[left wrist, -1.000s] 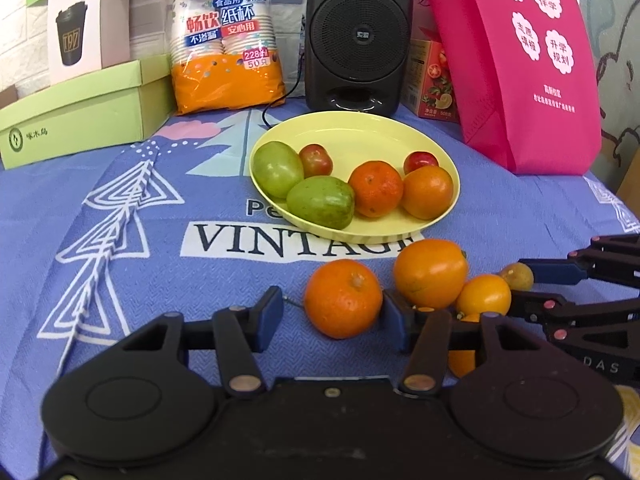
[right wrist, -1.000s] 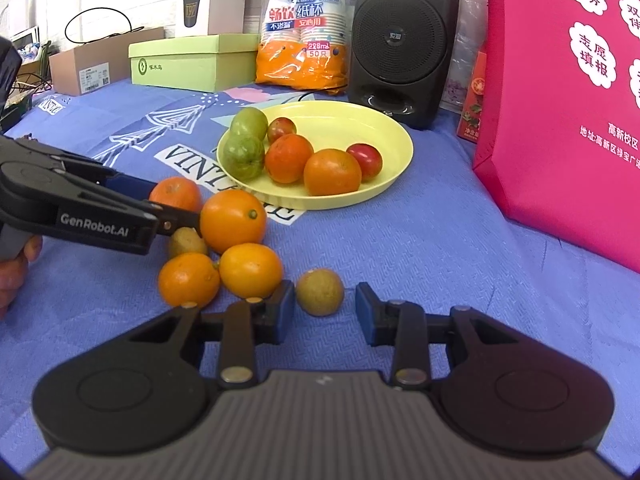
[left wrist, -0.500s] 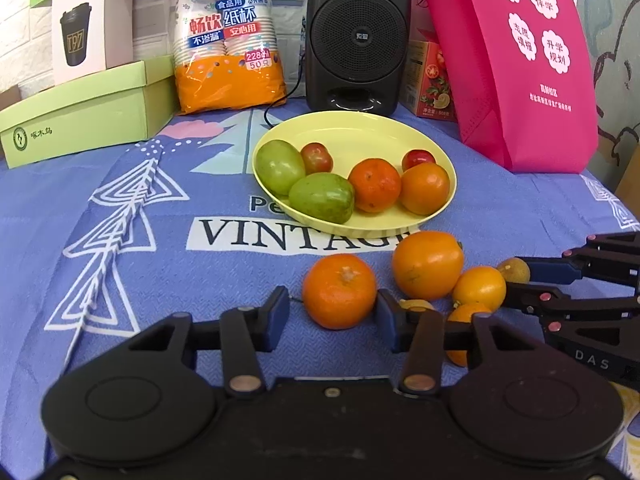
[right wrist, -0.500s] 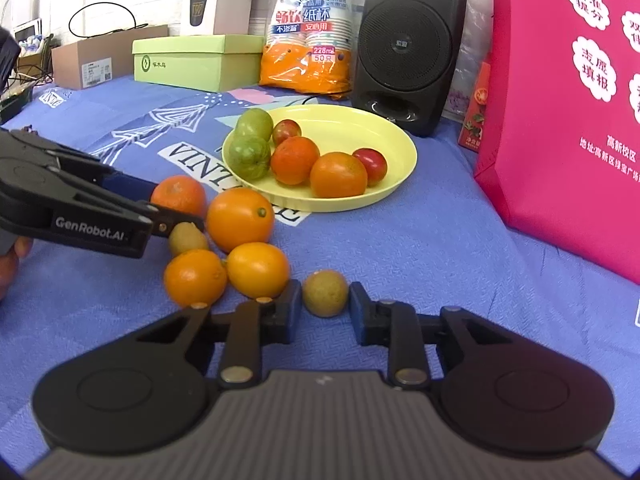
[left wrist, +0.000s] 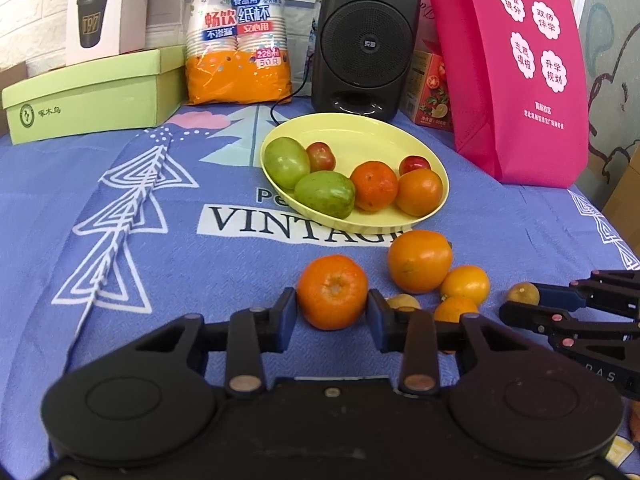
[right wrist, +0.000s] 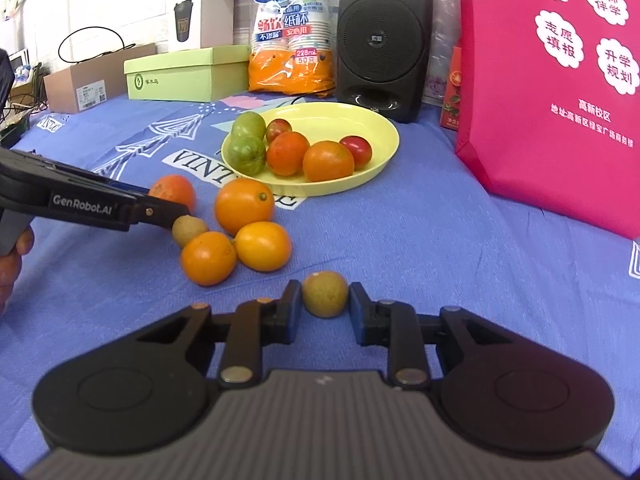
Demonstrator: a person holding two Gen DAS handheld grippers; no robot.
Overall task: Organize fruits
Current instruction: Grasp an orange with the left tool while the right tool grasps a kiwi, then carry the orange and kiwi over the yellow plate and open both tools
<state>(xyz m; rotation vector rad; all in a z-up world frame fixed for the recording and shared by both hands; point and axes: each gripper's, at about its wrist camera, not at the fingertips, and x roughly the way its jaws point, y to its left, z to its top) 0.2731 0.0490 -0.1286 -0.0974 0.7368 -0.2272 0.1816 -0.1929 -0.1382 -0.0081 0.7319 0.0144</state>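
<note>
A yellow plate (left wrist: pixel 360 136) (right wrist: pixel 360 124) on the blue cloth holds several green, red and orange fruits. Loose fruit lies in front of it. My left gripper (left wrist: pixel 331 312) has closed on a mandarin (left wrist: pixel 332 290), its pads against both sides; the mandarin rests on the cloth. My right gripper (right wrist: pixel 325 307) is around a small brown-green round fruit (right wrist: pixel 325 294), with thin gaps at both pads. A big orange (right wrist: pixel 244 206), two smaller oranges (right wrist: pixel 208 258) (right wrist: pixel 263 246) and another small brown fruit (right wrist: pixel 188 230) lie between the grippers.
A pink bag (left wrist: pixel 516 64) stands at the right. A black speaker (left wrist: pixel 364 36), a pack of paper cups (left wrist: pixel 238 36) and a green box (left wrist: pixel 92 92) line the back. A cardboard box (right wrist: pixel 80 84) stands at the far left.
Both grippers have narrowed around their fruits. The left closed onto the mandarin. The right moved forward and closed in around the small brown fruit.
</note>
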